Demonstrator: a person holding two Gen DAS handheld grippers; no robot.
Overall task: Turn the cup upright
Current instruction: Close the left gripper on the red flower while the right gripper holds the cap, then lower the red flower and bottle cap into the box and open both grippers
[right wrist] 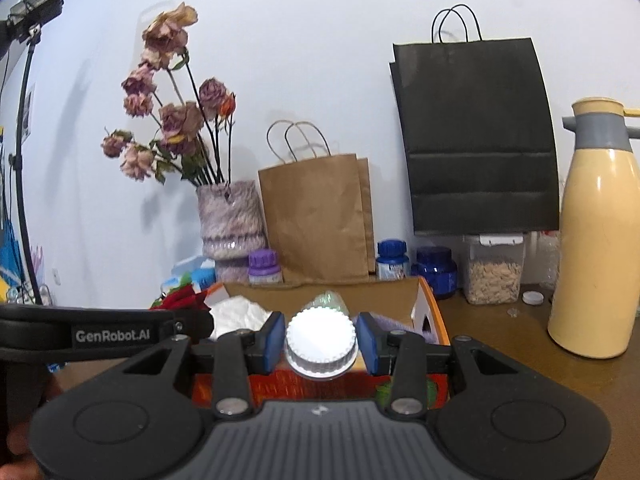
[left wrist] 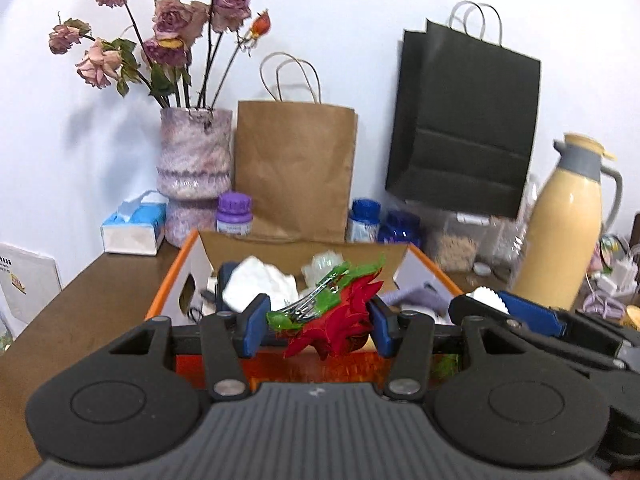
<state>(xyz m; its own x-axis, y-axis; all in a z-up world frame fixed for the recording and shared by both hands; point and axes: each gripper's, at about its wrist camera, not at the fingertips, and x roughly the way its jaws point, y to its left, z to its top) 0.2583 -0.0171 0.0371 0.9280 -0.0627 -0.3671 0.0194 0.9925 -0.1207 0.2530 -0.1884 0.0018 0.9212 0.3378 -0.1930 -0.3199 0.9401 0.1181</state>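
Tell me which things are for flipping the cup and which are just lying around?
For the job: white ribbed round thing, probably the cup, held in the right gripper.

Just lying about: red fabric flower with green leaves (clamped in the left gripper), mottled pink ceramic vase, brown paper bag, black paper bag, cream plastic jug.

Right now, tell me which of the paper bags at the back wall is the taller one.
The black paper bag, right of the brown paper bag; its top and handles reach far higher up the wall.

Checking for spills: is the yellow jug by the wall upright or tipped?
Upright: the yellow jug stands on its base on the table, lid on top.
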